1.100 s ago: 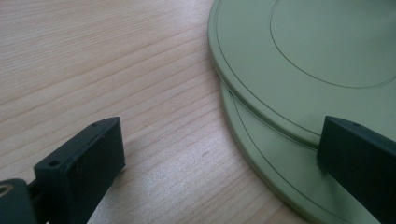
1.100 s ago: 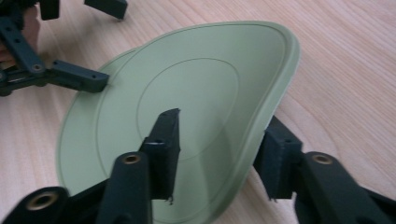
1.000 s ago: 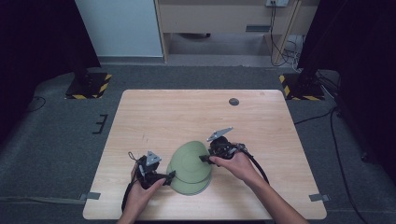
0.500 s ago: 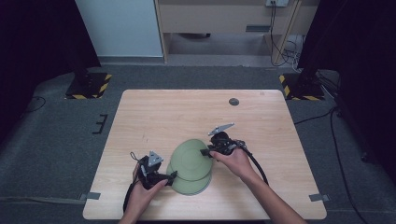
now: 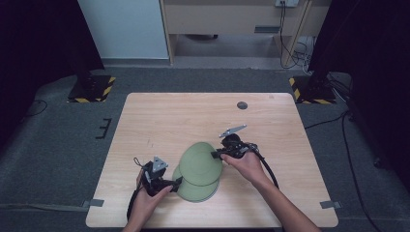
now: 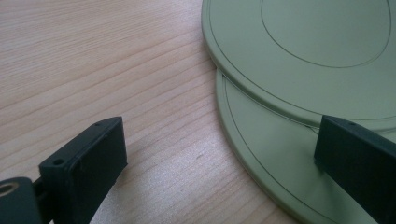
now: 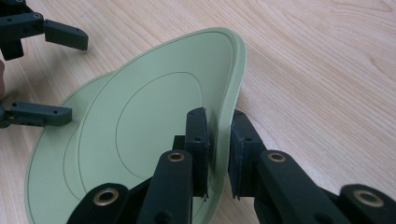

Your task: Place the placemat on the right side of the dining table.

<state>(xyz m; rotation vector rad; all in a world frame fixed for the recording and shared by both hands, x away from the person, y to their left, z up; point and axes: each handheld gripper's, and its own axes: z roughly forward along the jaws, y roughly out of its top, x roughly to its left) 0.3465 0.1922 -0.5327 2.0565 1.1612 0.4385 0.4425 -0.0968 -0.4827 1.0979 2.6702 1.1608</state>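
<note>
I count two green plates, an upper plate overlapping a lower plate, two handheld grippers, the left gripper and the right gripper, and one small dark disc on one table.

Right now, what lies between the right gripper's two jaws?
The rim of the upper green plate: in the right gripper view, the right gripper has just closed on that tilted edge. A second green plate lies beneath it on the table.
</note>
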